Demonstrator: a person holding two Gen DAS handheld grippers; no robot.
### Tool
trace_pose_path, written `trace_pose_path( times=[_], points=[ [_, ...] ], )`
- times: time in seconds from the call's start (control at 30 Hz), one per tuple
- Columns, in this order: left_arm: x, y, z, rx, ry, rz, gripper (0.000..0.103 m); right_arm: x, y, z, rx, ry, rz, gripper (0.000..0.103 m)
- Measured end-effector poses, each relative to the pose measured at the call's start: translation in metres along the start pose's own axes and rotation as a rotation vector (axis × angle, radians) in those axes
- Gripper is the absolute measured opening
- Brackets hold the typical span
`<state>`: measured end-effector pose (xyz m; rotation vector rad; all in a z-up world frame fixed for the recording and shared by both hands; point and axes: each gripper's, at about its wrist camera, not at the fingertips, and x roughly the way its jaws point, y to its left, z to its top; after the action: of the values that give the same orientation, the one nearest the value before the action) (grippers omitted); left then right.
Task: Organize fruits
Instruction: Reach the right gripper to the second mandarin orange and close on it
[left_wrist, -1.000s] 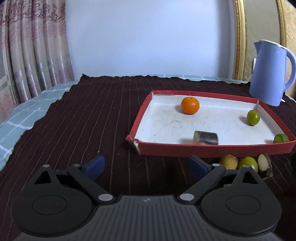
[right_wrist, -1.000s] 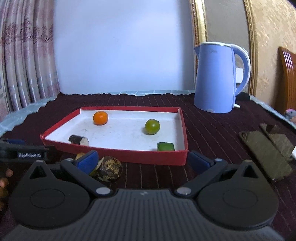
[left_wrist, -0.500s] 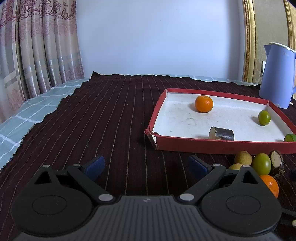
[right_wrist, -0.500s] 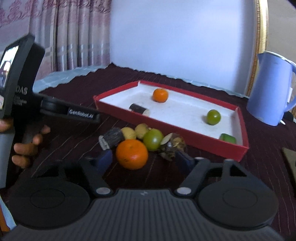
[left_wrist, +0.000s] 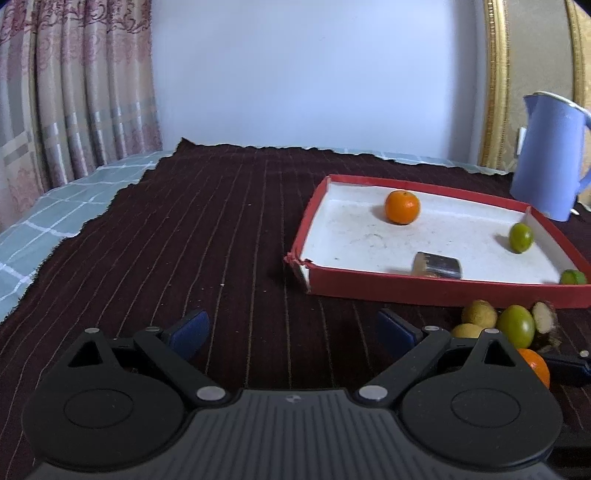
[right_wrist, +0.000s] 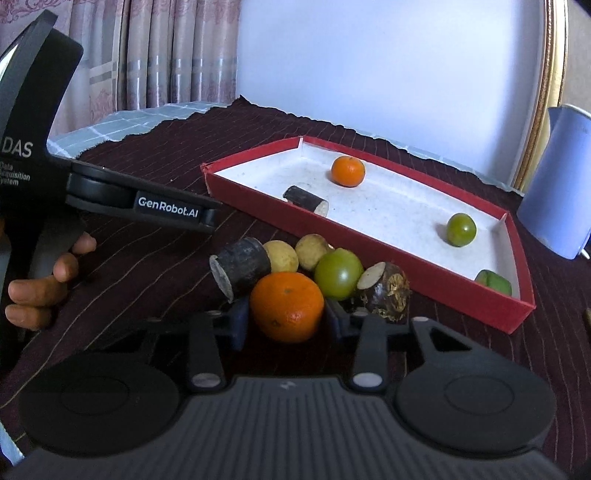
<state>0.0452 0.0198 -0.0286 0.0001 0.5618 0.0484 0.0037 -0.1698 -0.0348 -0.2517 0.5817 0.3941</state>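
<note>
My right gripper (right_wrist: 286, 319) is closing around the front orange (right_wrist: 286, 310); off-centre pads could squirt it into the pile. Left gripper (left_wrist: 291, 326) gapes, empty.

Blue kettle (left_wrist: 546, 155) on dark striped cloth (left_wrist: 184, 240), patterned curtains (left_wrist: 74, 92), gold-framed panel (left_wrist: 493, 85) behind
</note>
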Motion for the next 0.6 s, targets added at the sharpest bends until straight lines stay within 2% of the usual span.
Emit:
trace_pose_path(
  times=[0.07,0.17,0.33,0.4,0.5,0.6],
  points=[
    [-0.007,0.000,-0.001,0.012,-0.012,-0.042,0.097,-0.005,-0.001,-0.002,0.012,-0.007,-0.010,0.039],
    [-0.022,-0.004,-0.002,0.054,-0.032,-0.153,0.097,-0.014,-0.009,-0.006,0.033,-0.021,-0.041,0.039],
    [-0.038,-0.021,-0.006,0.140,-0.059,-0.288,0.097,-0.026,-0.033,-0.016,0.098,-0.026,-0.093,0.039],
    [-0.038,-0.034,-0.009,0.184,-0.051,-0.292,0.097,-0.027,-0.040,-0.019,0.121,-0.026,-0.108,0.039],
    [-0.030,-0.052,-0.013,0.257,-0.043,-0.251,0.097,-0.030,-0.046,-0.021,0.138,-0.033,-0.127,0.039],
    [-0.020,-0.061,-0.014,0.268,-0.014,-0.229,0.097,-0.032,-0.051,-0.021,0.164,-0.047,-0.143,0.039]
  ],
)
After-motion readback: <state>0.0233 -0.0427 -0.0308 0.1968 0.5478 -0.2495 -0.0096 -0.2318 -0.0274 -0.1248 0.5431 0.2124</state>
